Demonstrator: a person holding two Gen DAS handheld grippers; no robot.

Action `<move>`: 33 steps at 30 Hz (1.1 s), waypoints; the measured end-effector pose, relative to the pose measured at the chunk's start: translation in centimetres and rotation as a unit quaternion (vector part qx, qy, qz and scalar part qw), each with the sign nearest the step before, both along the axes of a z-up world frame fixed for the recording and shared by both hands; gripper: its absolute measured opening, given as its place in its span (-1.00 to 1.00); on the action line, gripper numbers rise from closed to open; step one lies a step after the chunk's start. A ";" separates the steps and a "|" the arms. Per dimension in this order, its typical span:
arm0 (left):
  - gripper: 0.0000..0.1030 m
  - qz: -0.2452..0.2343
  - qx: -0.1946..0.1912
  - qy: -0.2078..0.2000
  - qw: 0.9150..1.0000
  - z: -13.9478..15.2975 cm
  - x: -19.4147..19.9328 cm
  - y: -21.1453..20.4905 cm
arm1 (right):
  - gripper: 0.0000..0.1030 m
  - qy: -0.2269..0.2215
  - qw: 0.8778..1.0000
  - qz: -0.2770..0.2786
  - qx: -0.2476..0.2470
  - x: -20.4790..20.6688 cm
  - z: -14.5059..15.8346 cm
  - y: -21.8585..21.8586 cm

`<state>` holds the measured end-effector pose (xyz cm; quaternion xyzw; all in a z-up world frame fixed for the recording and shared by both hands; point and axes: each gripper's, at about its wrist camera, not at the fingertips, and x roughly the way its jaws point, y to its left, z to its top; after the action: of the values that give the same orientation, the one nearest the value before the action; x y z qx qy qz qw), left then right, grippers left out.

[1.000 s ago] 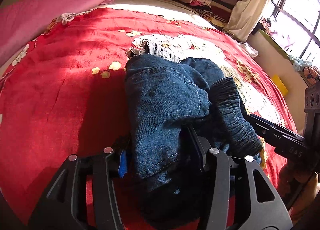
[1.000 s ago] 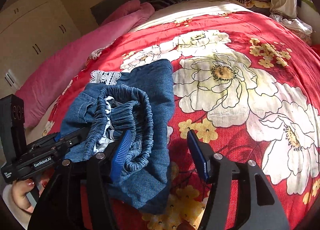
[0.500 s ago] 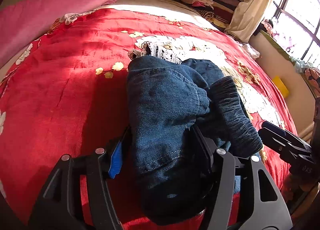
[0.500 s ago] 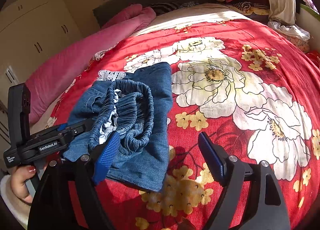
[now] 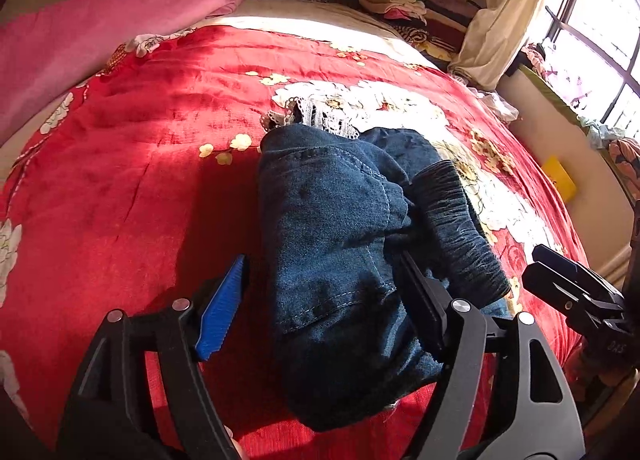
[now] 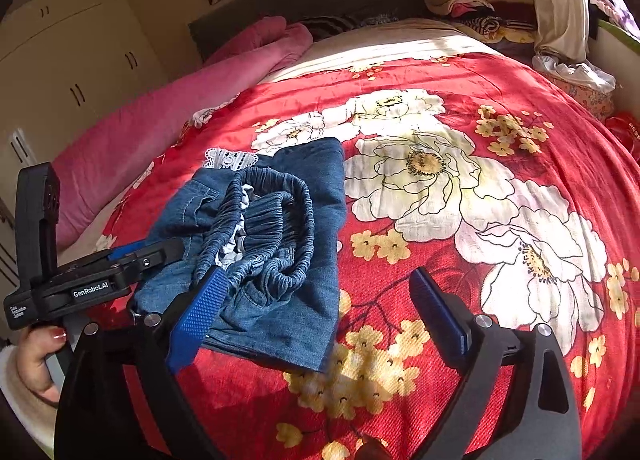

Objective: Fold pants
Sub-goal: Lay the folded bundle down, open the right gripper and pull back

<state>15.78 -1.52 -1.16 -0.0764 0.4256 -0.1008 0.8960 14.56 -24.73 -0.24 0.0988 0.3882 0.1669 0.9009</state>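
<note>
Both the left hand-held gripper [image 5: 320, 308] and right hand-held gripper [image 6: 316, 316] gape.

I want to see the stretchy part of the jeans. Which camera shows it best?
The right wrist view: the ruffled elastic waistband of the folded blue denim pants lies open on top, its whole loop visible. The left wrist view shows that waistband only side-on, as a dark ribbed band in shadow behind the left claw.

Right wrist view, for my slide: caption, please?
Folded denim pants lie on the floral bedspread; right gripper open.

Folded blue denim pants [image 6: 276, 244] lie bunched on the bed, elastic waistband up.
</note>
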 end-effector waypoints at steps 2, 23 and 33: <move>0.35 0.000 -0.002 -0.003 1.000 0.3 -0.2 0.1 | 0.81 -0.001 1.000 -0.003 -0.004 -0.1 0.1 -0.1; 0.81 0.016 0.003 -0.017 1.000 1.9 -1.3 0.4 | 0.90 -0.018 1.000 -0.008 -0.020 -1.0 1.1 0.1; 0.81 0.020 0.002 -0.023 1.000 2.5 -1.6 0.5 | 0.91 -0.023 0.999 -0.007 -0.027 -1.4 1.5 0.3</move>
<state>14.17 -1.07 1.37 -0.0807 0.4035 -0.0835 0.9076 13.21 -24.43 1.24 0.0736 0.3709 0.1526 0.9131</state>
